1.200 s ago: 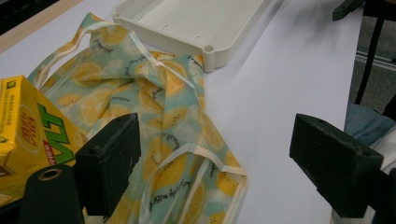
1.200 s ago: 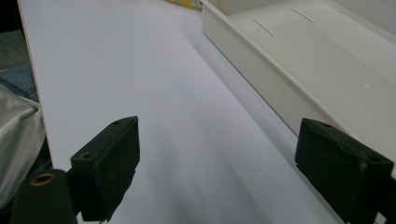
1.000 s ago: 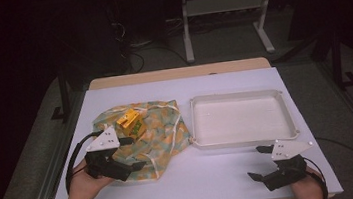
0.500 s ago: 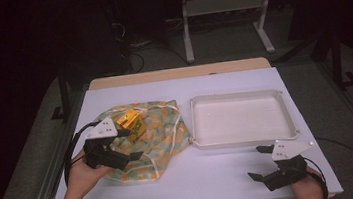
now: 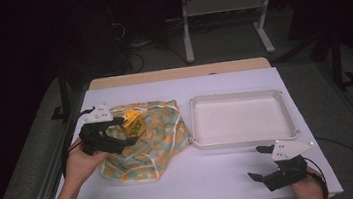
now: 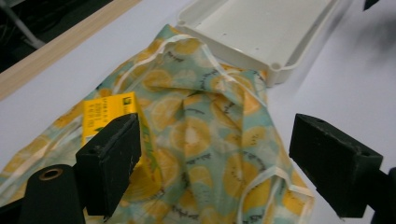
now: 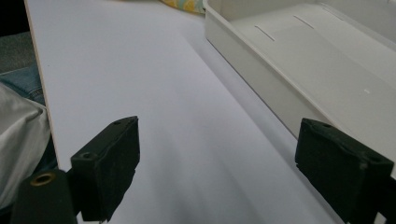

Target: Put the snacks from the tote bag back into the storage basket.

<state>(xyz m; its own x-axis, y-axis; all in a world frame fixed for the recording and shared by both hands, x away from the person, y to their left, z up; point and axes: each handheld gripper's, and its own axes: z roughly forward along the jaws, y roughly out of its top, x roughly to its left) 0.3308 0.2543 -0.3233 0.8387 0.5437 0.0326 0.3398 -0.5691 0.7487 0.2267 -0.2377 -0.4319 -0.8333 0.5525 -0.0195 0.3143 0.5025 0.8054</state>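
We hold our left claw [image 5: 118,136] over the lemon-print cloth bag [image 5: 156,142], which lies crumpled on the left half of the white surface [image 5: 214,185] in the high view, and the claw is spread wide, gripping nothing. In the left gripper view the two jaws stand far apart, one low at the left of the frame and one low at the right, with the bag's folds lying between and beyond them. A yellow box [image 6: 105,114] sits at the left of that frame, resting on or partly tucked into the bag; we cannot tell which, since one jaw hides its lower part. In the high view the same box shows just above the left claw, at the upper left part of the bag. The white tray [image 5: 291,126] stands to the right of the bag, touching or nearly touching its edge, and it holds nothing. Our right claw [image 5: 263,162] rests low at the bottom right of the high view, near the tray's front rim, also released and empty. We judge the work to be at its start: nothing has reached the tray, the box has not been gripped, and what is left seems to be closing on the box or the bag and moving it across.
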